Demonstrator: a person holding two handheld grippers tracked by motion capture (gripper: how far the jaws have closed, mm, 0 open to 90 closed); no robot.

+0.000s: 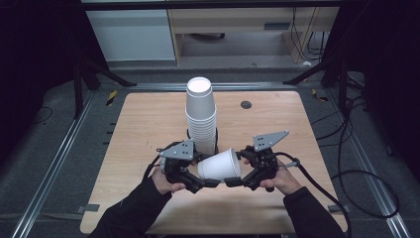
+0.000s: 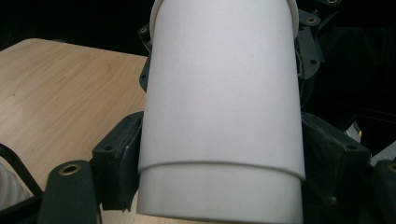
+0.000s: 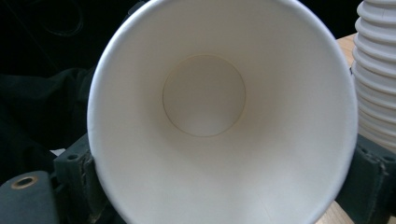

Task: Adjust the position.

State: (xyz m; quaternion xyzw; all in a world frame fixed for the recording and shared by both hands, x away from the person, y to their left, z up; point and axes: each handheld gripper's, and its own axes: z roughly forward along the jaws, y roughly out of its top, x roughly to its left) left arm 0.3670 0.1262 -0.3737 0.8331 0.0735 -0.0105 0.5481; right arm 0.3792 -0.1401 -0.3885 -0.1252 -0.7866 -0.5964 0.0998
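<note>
High view | plain white cup [image 1: 220, 164], unmarked | both jaws clamp it: left gripper [image 1: 198, 182], right gripper [image 1: 236, 181]

The high view is looking forward and down from above the person's side onto the whole wooden table [image 1: 148, 124]. The left gripper view is pressing very close along the outside wall of a white paper cup [image 2: 222, 93], while the right gripper view is staring straight into its mouth. All three are sharing that cup; the cup stack [image 3: 376, 70] is showing in the high and right gripper views.
</note>
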